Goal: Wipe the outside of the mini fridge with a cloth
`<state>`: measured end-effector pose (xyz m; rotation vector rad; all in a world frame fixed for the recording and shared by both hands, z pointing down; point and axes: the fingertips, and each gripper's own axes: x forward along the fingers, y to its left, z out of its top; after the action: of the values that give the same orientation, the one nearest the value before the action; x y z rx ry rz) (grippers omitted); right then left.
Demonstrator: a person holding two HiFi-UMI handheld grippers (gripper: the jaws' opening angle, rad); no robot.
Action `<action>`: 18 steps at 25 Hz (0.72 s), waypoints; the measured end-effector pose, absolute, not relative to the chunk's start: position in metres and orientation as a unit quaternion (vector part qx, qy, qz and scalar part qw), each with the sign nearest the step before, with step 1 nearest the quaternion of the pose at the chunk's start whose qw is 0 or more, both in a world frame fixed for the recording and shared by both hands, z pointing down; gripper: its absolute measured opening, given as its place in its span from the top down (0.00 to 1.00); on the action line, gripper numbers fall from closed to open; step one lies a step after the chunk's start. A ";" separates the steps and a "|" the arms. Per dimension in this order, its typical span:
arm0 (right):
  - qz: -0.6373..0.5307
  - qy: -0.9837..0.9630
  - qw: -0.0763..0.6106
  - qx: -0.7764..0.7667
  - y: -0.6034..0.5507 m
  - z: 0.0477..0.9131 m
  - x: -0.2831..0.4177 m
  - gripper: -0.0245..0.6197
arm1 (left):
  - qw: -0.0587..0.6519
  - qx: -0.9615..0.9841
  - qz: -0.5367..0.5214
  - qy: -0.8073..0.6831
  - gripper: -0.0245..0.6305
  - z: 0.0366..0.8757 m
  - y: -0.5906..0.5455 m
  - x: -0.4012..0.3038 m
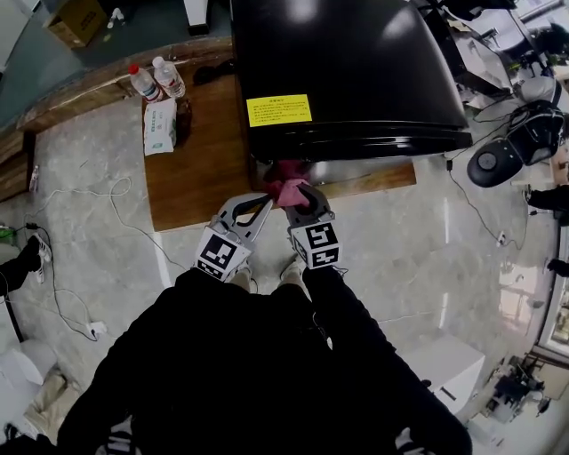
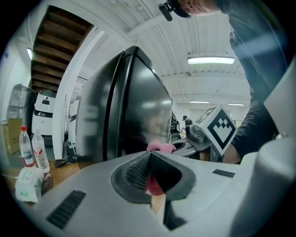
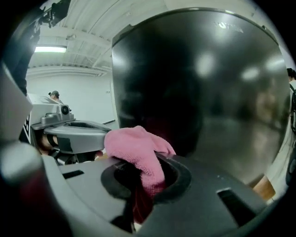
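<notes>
The black mini fridge (image 1: 347, 62) stands on a wooden platform (image 1: 191, 173), with a yellow label on its top. My right gripper (image 1: 300, 191) is shut on a pink cloth (image 1: 286, 180) and holds it against the lower front of the fridge. In the right gripper view the cloth (image 3: 136, 148) bulges out over the jaws of the right gripper (image 3: 148, 178), right in front of the glossy fridge door (image 3: 199, 92). My left gripper (image 1: 265, 202) hangs just left of the cloth, jaws together and empty. The left gripper view shows the left gripper (image 2: 150, 159), the fridge's side (image 2: 134, 106) and the cloth (image 2: 160, 147) beyond.
Two water bottles (image 1: 142, 82) and a tissue pack (image 1: 160, 124) sit on the platform left of the fridge. Cables (image 1: 107, 200) run over the marble floor at left. A cardboard box (image 1: 78, 19) is at far upper left; a white box (image 1: 444, 369) is at lower right.
</notes>
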<state>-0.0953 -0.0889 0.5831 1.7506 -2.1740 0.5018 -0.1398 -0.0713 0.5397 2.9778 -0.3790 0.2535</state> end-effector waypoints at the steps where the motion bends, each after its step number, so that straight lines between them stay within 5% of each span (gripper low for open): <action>1: 0.179 -0.759 0.156 0.607 -0.090 0.590 -0.095 0.88 | 0.070 0.985 0.088 -0.129 0.95 0.548 -0.073 -0.138; 18: 0.321 -0.723 0.192 0.581 -0.093 0.722 -0.090 0.88 | 0.125 0.964 0.154 -0.179 0.95 0.635 -0.075 -0.145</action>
<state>-0.0904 -0.0934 0.7221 1.6301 -2.0289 0.9011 -0.1447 -0.0754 0.6346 2.8070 -0.5213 0.4493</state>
